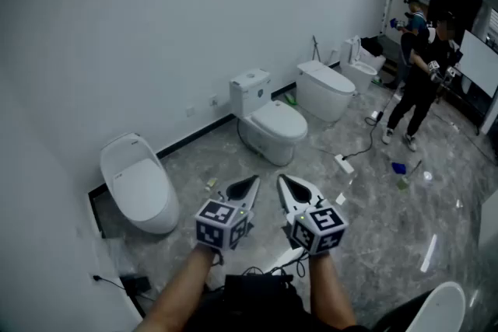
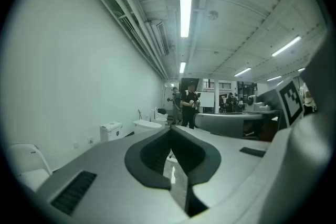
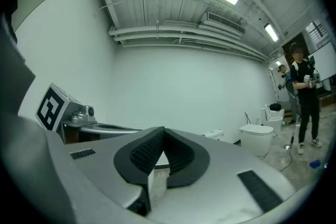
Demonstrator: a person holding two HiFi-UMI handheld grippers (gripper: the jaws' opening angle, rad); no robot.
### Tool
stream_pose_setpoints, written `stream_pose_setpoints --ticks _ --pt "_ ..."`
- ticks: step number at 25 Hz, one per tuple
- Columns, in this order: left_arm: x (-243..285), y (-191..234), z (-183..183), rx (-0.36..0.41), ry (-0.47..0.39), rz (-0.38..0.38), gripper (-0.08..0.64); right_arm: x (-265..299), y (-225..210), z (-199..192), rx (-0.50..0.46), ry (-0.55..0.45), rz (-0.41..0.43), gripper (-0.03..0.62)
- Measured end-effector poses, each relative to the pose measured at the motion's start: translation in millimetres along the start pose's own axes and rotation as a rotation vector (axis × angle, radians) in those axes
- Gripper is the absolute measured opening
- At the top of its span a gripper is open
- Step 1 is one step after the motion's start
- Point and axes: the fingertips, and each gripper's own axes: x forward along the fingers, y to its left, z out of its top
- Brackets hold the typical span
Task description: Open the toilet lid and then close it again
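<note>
Several white toilets stand along the wall. The nearest toilet (image 1: 138,184), at the left, has its lid down; it also peeks in at the left gripper view's edge as the toilet (image 2: 25,161). A second toilet (image 1: 269,124) with a square tank sits further along, lid down too. My left gripper (image 1: 250,183) and right gripper (image 1: 286,181) are held side by side in mid-air above the grey floor, apart from every toilet. Both are shut with nothing between the jaws, as the left gripper (image 2: 170,131) and the right gripper (image 3: 161,131) show in their own views.
Two more toilets (image 1: 328,88) stand further down the wall. Two people (image 1: 424,66) with grippers stand at the far right. A power strip and cable (image 1: 344,162) lie on the marble floor, with small items (image 1: 401,170) nearby. A black box (image 1: 134,283) sits near my feet.
</note>
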Motion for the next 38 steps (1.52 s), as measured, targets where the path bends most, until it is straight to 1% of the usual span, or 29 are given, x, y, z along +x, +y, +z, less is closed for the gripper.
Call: stream_pose_setpoints --ticks 6,11,13,17,19,22,30,35,38 --pt "1.4 -3.9 2.8 -0.003 -0.002 0.000 0.006 -2.1 -2.3 2.8 0.005 0.003 -0.002 0.009" --pt "1.8 -9.1 5.2 0.028 -0.019 -0.008 0.006 -3.1 -4.5 -2.3 0.010 0.010 -0.002 0.009" --pt "1.2 -10.0 3.2 0.025 -0.015 -0.008 0.006 -3.1 -4.2 -3.1 0.010 0.010 0.000 0.009" --pt "-2.1 -5.0 -3.6 0.016 0.003 0.011 0.006 1.3 -2.6 -10.6 -0.004 0.009 0.029 0.009" --pt "-5.2 -2.1 -6.1 0.011 0.006 0.022 0.006 1.9 -1.3 -11.2 -0.006 0.024 0.026 0.009" --pt "-13.1 10.1 -10.2 0.004 0.009 0.055 0.006 8.3 5.7 -12.6 -0.004 0.039 0.041 0.009" --pt "-38.7 42.6 -27.0 -0.032 0.054 0.160 0.006 35.1 36.7 -29.1 0.012 0.082 0.150 0.010" --pt "-63.4 82.2 -39.9 -0.079 0.070 0.240 0.006 63.6 64.3 -38.2 0.021 0.107 0.219 0.011" --pt "-79.0 106.9 -46.1 -0.107 0.073 0.282 0.006 81.9 81.1 -43.3 0.017 0.129 0.245 0.011"
